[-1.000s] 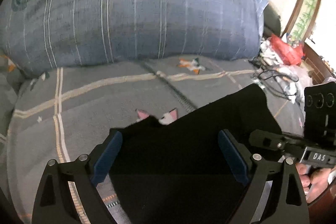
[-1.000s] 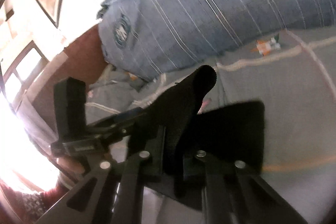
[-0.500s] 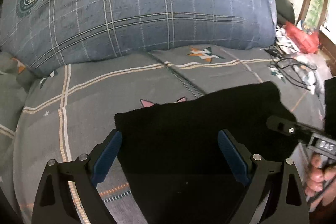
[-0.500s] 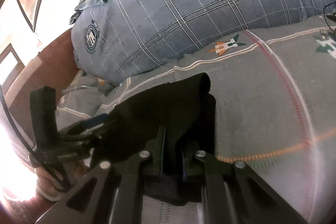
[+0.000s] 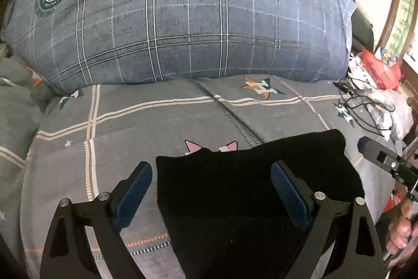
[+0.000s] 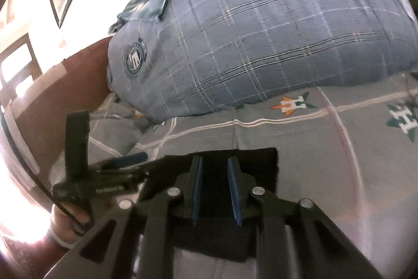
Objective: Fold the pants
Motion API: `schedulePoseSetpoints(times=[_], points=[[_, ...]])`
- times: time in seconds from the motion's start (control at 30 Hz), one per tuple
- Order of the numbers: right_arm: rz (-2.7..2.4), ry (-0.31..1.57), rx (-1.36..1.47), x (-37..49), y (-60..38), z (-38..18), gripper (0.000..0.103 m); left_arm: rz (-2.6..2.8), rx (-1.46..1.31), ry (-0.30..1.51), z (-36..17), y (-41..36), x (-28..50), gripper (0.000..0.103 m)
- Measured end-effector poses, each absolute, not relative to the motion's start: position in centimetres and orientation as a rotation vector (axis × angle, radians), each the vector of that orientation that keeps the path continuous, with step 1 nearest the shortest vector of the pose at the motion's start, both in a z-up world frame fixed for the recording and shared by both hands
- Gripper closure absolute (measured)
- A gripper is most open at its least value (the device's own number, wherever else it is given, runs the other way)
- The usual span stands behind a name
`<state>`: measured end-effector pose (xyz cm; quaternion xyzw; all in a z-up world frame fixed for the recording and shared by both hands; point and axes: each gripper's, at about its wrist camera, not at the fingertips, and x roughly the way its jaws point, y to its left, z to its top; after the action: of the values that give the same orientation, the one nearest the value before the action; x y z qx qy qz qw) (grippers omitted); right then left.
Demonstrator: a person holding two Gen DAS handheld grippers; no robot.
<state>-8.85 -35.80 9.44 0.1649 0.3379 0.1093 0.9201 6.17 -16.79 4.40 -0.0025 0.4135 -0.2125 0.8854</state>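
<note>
Your folded black fabric pants (image 5: 256, 187) lay flat on the grey bed cover with cream grid lines and star emblems (image 5: 146, 127), in front of the large blue-grey plaid pillow with a round crest (image 5: 183, 17). Your left gripper (image 5: 211, 198) stood with its blue-padded fingers (image 5: 133, 194) spread wide, one off the pants' left edge over the cover and the other above the black cloth, holding nothing; whether it touched the fabric could not be made out. Your right gripper (image 6: 214, 191) had its blue pads (image 6: 233, 190) parted by a narrow gap above the pants (image 6: 261, 161), and no cloth was seen pinched between them. The near part of the pants was cut off by the lower frame edge and hidden behind both grippers' black bodies, so the full folded outline could not be judged, and the black cloth showed almost no creases or seams. A pink-eared cat motif (image 5: 210, 147) on the cover was half covered by the pants' far edge. At the right of the left wrist view, tangled black cables (image 5: 363, 106) and a red bag (image 5: 378, 67) sat in clutter too small to sort out. The left side of the right wrist view was washed out by glare.
</note>
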Motion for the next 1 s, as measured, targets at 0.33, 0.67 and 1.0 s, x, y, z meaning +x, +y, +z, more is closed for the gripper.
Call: schedulePoseSetpoints(times=[0.33, 0.67, 1.0], points=[[0.192, 0.790, 0.387, -5.6, -36.5, 4.6, 0.085, -0.419, -0.013, 0.903, 2.7, -18.0, 7.6, 0.010], [0.215, 0.798, 0.474, -4.4, -37.7, 2.4, 0.089, -0.386, -0.004, 0.912, 1.5, -18.8, 8.6, 0.007], [0.201, 0.792, 0.324, -6.9, -36.0, 6.1, 0.066, -0.389, -0.050, 0.914, 2.7, -17.3, 7.2, 0.006]])
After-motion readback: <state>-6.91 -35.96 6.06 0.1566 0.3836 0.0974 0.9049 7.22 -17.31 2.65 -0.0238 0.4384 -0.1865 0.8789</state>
